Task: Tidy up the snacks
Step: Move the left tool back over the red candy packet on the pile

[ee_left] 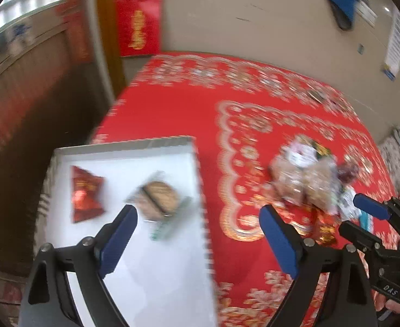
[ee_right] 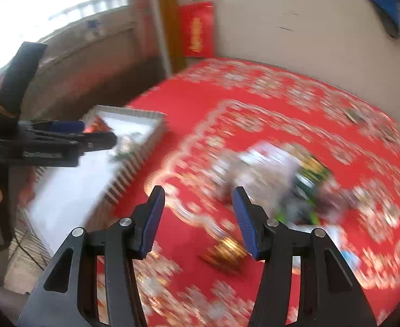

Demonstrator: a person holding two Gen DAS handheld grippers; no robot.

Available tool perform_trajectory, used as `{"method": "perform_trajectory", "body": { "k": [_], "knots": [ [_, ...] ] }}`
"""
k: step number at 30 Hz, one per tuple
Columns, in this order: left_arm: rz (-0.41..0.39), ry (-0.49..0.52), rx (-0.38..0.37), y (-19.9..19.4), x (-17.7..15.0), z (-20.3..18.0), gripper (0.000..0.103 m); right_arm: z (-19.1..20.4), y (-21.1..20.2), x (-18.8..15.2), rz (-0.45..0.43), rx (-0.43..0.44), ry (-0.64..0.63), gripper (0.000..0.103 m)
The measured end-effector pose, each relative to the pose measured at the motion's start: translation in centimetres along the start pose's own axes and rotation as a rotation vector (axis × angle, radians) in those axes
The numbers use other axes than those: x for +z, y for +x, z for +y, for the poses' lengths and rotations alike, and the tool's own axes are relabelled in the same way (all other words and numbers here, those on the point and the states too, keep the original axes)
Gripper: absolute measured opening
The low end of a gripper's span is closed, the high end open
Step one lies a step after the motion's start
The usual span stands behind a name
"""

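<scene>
My right gripper (ee_right: 198,219) hangs released, its blue pads spread with nothing between them, just above a small gold-wrapped snack (ee_right: 226,253) lying on the red patterned surface (ee_right: 254,90). My left gripper (ee_left: 198,238) is likewise released and empty, straddling the right edge of the white tray (ee_left: 123,144) at the near left. I judge the step in hand to be picking the next snack. To do it well I would come straight down, center the pads on the gold piece and close across its narrow side. It is blurred, but its long axis seems to run left to right. Farther out, the snack pile (ee_right: 276,174) is too smeared to read any direction. In the tray, the red packet (ee_left: 85,197) lies lengthwise near to far, and the biscuit pack (ee_left: 160,200) lies diagonally beside it.
</scene>
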State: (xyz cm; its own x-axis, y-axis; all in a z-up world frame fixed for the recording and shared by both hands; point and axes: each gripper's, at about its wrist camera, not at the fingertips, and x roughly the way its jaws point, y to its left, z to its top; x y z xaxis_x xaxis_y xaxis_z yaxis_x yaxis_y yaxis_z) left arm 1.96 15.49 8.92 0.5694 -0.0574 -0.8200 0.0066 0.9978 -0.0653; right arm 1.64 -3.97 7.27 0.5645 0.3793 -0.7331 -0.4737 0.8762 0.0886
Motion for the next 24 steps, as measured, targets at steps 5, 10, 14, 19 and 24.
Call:
{"method": "perform_trajectory", "body": {
  "k": [5,10,14,19,24],
  "knots": [
    [0.035,0.063,-0.035,1.1,-0.6,-4.6,0.093,-4.0,-2.3,-3.4,0.010,-0.023,0.096,0.052],
    [0.073,0.109,-0.073,1.8,-1.5,-8.5,0.093,-7.0,-3.7,-6.0,0.008,-0.031,0.183,0.052],
    [0.107,0.120,-0.096,2.6,-2.2,-10.7,0.093,-8.9,-4.7,-7.3,-0.012,-0.053,0.236,0.052],
    [0.138,0.126,-0.107,3.8,-2.5,-12.8,0.093,-10.6,-5.6,-8.8,-0.014,-0.078,0.269,0.052],
    [0.166,0.145,-0.105,5.3,-2.9,-14.8,0.093,-11.5,-5.7,-10.3,0.018,-0.150,0.236,0.052]
  ]
}}
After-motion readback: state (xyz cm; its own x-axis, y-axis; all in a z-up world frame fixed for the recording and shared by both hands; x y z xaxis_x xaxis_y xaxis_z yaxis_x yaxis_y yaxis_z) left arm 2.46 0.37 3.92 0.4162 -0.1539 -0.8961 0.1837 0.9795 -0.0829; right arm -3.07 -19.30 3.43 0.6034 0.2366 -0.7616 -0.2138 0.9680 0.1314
